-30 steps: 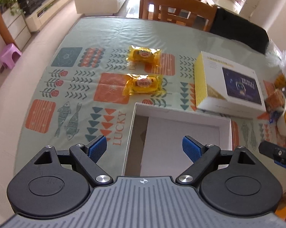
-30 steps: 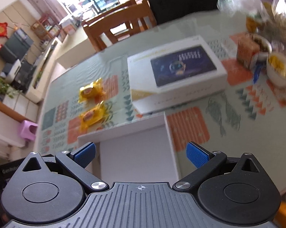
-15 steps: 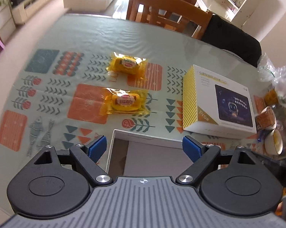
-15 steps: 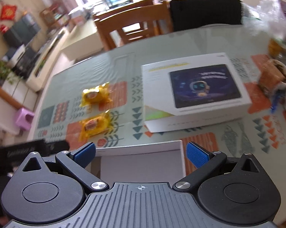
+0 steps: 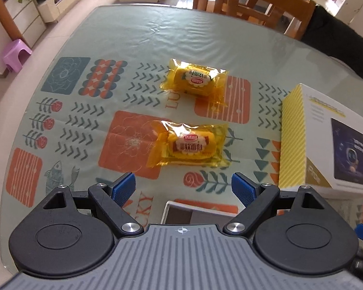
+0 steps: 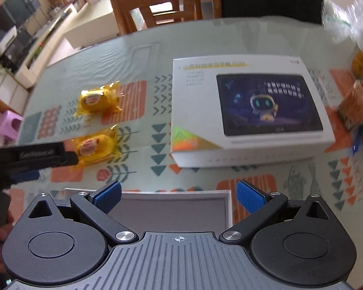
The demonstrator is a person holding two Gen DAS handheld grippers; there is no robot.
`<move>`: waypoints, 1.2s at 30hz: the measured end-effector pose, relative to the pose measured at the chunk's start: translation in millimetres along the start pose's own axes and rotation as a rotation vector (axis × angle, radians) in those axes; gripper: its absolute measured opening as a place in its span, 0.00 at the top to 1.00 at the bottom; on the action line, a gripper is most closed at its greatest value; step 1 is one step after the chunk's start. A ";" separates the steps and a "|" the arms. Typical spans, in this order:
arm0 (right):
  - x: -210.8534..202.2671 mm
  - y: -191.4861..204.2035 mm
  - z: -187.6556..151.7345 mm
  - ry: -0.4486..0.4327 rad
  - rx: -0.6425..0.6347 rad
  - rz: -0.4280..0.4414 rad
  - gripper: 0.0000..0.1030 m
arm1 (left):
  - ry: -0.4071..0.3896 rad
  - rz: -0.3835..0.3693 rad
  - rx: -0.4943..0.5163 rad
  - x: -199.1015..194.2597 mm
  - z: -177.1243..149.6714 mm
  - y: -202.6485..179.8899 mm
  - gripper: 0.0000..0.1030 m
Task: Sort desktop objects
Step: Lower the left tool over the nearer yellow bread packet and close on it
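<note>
Two yellow wrapped snack cakes lie on the patterned tablecloth: a near one and a far one. My left gripper is open and empty, just short of the near cake and above the table. An open white box tray sits at the table's near edge, under both grippers. My right gripper is open and empty above the tray. The left gripper's body shows at the left of the right wrist view.
A closed white tablet box with a robot picture lies right of the cakes. Cups, a snack packet and a plastic bag crowd the far right. Wooden chairs stand behind the table.
My left gripper has moved forward and left from over the tray toward the near cake. My right gripper has shifted forward over the tray. Both stay open.
</note>
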State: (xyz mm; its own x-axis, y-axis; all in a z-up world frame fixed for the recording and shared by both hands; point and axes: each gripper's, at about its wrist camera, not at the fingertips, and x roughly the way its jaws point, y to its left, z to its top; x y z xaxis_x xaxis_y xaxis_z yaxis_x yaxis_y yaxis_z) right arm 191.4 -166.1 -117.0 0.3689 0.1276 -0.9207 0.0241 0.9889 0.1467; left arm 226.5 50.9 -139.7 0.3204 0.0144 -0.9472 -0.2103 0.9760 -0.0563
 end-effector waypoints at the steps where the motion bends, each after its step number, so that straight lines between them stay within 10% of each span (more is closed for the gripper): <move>1: 0.4 2.2 2.0 -0.010 -0.019 -0.018 0.00 | 0.004 -0.006 -0.005 4.7 2.3 -2.2 0.00; 36: 40.4 15.1 66.9 -0.018 -0.067 -0.062 0.00 | 0.109 0.053 -0.040 77.2 34.9 -10.5 0.00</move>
State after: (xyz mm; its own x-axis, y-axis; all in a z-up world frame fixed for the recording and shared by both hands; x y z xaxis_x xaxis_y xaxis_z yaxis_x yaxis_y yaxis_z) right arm 268.9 -151.1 -127.8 0.3855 0.0651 -0.9204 -0.0143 0.9978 0.0646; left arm 285.7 49.3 -201.3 0.2056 0.0401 -0.9778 -0.2620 0.9649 -0.0155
